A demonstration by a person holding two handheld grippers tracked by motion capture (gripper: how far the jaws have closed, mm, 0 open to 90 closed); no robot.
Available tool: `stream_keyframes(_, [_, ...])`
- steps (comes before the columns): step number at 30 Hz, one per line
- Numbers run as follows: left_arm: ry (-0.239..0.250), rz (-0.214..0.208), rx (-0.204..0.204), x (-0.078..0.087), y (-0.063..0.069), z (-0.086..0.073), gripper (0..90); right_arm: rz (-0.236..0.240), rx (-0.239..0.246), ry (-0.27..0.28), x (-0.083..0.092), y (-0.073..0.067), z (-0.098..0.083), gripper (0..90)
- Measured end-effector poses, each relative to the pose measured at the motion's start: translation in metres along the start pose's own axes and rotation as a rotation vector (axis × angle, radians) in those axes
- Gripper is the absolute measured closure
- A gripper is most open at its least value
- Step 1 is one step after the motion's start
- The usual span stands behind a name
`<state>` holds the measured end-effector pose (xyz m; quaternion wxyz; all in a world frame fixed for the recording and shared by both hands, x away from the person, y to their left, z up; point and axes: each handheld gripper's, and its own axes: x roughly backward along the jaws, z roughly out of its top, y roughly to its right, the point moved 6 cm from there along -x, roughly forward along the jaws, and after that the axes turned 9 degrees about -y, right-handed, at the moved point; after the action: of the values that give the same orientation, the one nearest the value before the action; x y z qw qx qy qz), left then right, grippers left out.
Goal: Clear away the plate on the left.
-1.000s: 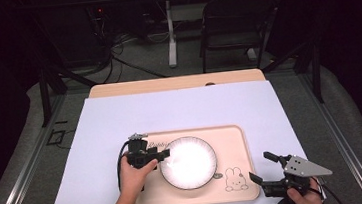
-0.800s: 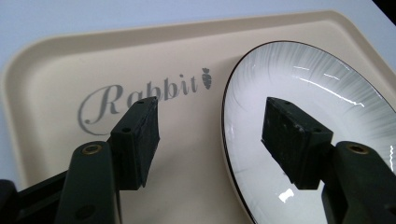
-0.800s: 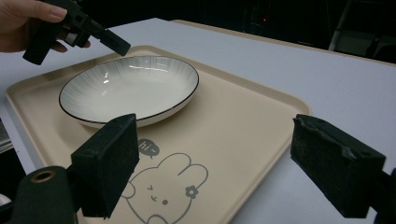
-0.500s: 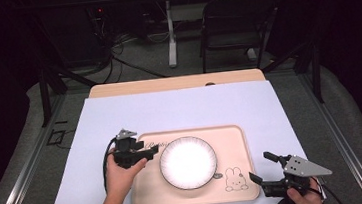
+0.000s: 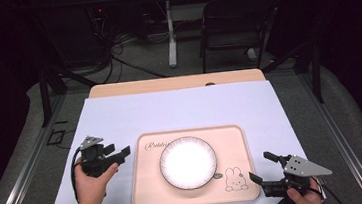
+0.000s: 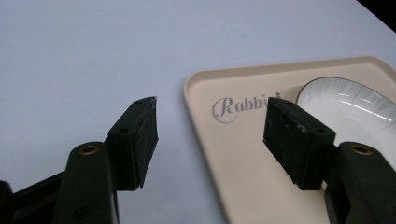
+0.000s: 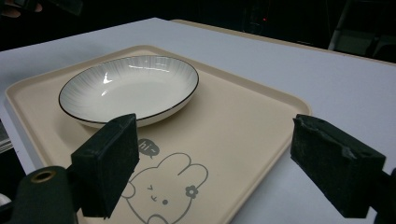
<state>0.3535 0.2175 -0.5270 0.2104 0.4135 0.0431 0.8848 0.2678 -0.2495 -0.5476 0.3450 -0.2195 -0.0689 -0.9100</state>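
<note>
A white plate (image 5: pixel 188 162) with a thin dark rim rests in the middle of a beige tray (image 5: pixel 142 188) printed with a rabbit. My left gripper (image 5: pixel 122 155) hovers over the white table cover just left of the tray and points toward it. Its jaws have just been opening and stand open with nothing between them. In the left gripper view that gripper (image 6: pixel 212 116) frames the tray's corner (image 6: pixel 243 154), with the plate (image 6: pixel 355 100) to the right. My right gripper (image 5: pixel 259 166) is open at the tray's front right corner. In the right gripper view its jaws (image 7: pixel 215 135) face the plate (image 7: pixel 126 88) across the tray (image 7: pixel 280 100).
A white sheet (image 5: pixel 180 109) covers the table, and a strip of wooden edge (image 5: pixel 177 83) shows at the far side. Beyond the table are a dark chair (image 5: pixel 234 21), a table leg and cables on the floor.
My left gripper has drawn back to the left, from the plate's left rim off the tray and out over the white cover. The plate stays on the tray. My right gripper has not moved.
</note>
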Motion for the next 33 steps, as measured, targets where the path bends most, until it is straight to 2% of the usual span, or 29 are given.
stream_keyframes(7, [0.003, 0.031, 0.061, 0.008, -0.023, -0.021, 34.8, -0.001, 0.001, 0.0, 0.0, 0.0, 0.0, 14.9])
stream_keyframes(13, [0.01, 0.039, 0.107, 0.007, -0.036, -0.036, 34.8, 0.0, 0.002, -0.001, 0.0, 0.0, 0.0, 14.9])
stream_keyframes(16, [0.004, 0.059, 0.111, 0.004, -0.04, -0.042, 34.8, -0.001, 0.003, 0.0, 0.0, 0.0, 0.0, 14.9])
stream_keyframes(33, [-0.016, 0.058, 0.107, -0.011, -0.043, -0.056, 35.1, 0.001, 0.004, 0.002, 0.001, -0.001, 0.0, 14.9])
